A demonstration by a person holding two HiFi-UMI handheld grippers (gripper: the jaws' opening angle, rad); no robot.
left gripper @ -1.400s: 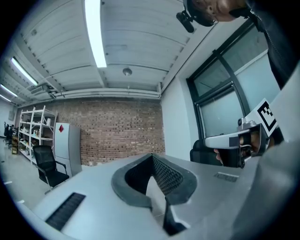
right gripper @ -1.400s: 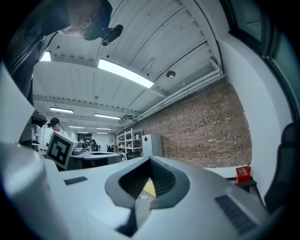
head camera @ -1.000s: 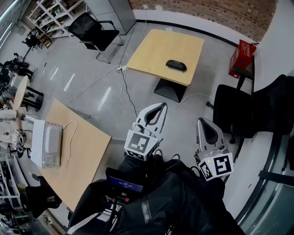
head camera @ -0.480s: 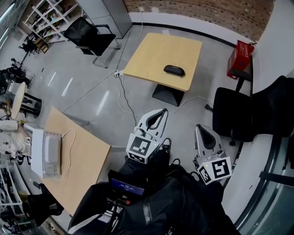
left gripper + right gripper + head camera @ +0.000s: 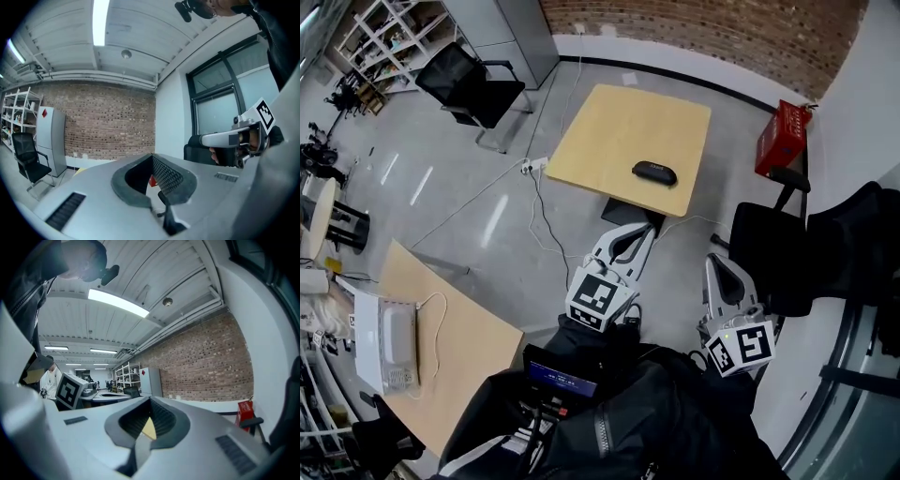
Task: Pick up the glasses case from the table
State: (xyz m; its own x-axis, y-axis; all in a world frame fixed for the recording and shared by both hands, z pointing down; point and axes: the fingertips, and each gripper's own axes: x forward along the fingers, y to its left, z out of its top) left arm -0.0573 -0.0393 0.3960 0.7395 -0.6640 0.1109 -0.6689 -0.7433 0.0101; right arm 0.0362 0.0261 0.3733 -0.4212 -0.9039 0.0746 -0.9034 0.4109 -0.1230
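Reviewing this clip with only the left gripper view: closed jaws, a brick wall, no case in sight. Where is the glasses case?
Observer: The head view shows the glasses case lying on the wooden table, near its right edge.
Operator: Is either gripper at it?
Observer: No. The left gripper and the right gripper are both short of the tabletop, well apart from the case.
Operator: What about the right jaws?
Observer: The right gripper view shows them together, with nothing held between them.
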